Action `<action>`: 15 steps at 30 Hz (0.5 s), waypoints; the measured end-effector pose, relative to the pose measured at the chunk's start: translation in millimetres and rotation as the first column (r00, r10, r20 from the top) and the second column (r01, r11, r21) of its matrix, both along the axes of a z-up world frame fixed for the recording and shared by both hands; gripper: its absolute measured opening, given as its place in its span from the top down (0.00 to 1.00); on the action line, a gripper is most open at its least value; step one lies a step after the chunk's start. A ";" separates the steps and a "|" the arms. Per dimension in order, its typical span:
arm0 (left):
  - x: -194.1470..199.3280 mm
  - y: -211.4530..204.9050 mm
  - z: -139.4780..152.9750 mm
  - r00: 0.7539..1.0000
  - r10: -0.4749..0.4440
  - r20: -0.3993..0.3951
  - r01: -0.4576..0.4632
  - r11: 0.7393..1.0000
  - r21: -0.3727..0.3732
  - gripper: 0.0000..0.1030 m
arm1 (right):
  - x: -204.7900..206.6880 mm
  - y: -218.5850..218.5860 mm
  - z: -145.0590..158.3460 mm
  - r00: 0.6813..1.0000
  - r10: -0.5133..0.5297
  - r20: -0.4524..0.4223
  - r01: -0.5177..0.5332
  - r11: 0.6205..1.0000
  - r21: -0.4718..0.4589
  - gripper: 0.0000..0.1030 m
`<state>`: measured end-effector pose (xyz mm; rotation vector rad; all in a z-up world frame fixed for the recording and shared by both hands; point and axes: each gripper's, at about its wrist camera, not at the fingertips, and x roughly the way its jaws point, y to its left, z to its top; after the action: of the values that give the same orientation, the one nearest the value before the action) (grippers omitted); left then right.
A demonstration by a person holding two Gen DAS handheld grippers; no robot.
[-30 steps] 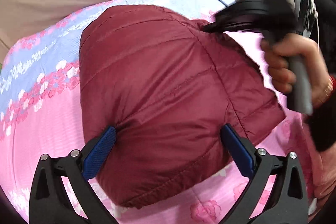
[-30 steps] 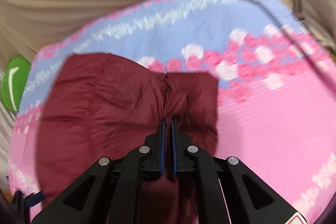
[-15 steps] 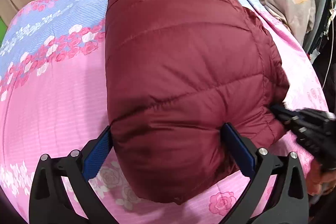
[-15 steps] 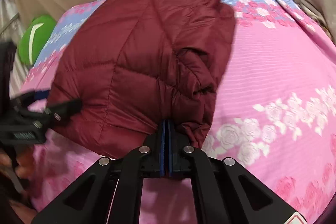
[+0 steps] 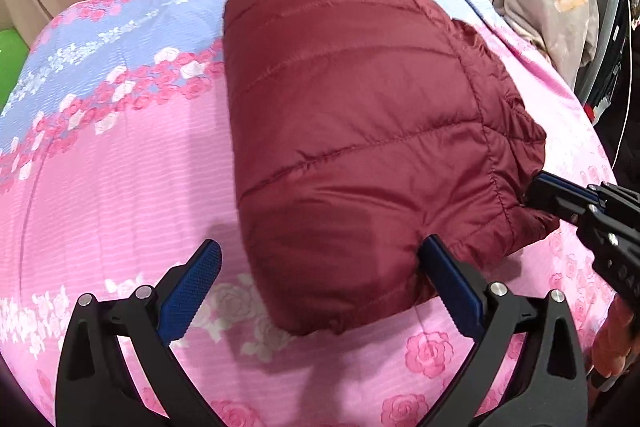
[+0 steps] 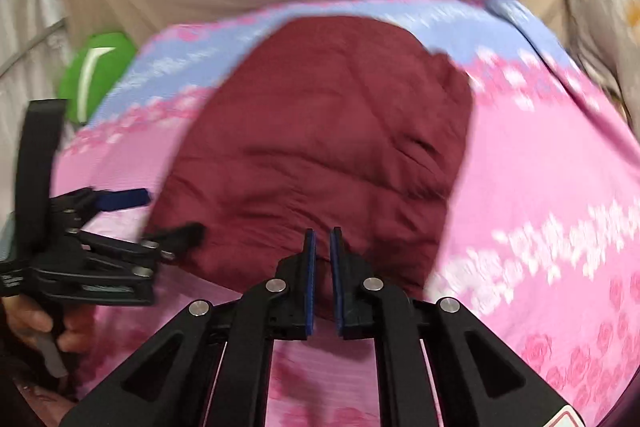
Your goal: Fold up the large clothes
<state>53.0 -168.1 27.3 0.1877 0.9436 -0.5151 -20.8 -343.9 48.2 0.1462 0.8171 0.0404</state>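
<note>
On the pink rose-print bedspread point(image 5: 120, 187), the folded maroon quilted jacket point(image 5: 360, 127) lies flat; left tongs point(image 5: 320, 279) gape open around its near edge, while right tongs point(image 6: 322, 251), just parting, release its hem.

1 maroon jacket point(image 5: 360, 131), 1 bedspread point(image 5: 120, 187), 2 grippers, 1 green object point(image 6: 96, 75).

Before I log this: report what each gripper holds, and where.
Left gripper: nothing, jaws open. Right gripper: jaws just opening, jacket's near edge between them; grip uncertain.
</note>
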 end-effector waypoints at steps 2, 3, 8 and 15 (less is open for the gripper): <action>-2.3 3.3 7.2 0.999 0.018 0.031 -0.018 1.000 0.000 0.05 | 9.7 13.9 -13.2 0.997 0.068 -0.039 -0.068 0.998 0.017 0.91; -2.5 3.8 9.1 0.999 0.023 0.042 -0.024 1.000 0.005 0.05 | 16.1 16.5 -26.2 0.994 0.081 -0.077 -0.079 0.997 0.020 0.91; 4.1 2.3 12.7 0.998 0.047 0.046 -0.047 0.999 0.007 0.05 | 25.6 12.0 -38.0 0.988 0.081 -0.129 -0.075 0.996 0.049 0.95; 13.5 -10.9 16.7 0.998 0.037 0.053 -0.037 0.999 -0.005 0.05 | 7.1 -35.5 24.8 0.995 -0.094 0.046 0.091 0.994 0.063 0.45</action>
<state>66.5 -179.0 44.0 0.1791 0.8924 -0.4757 -13.8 -379.4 73.0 0.2398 0.7595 -0.0179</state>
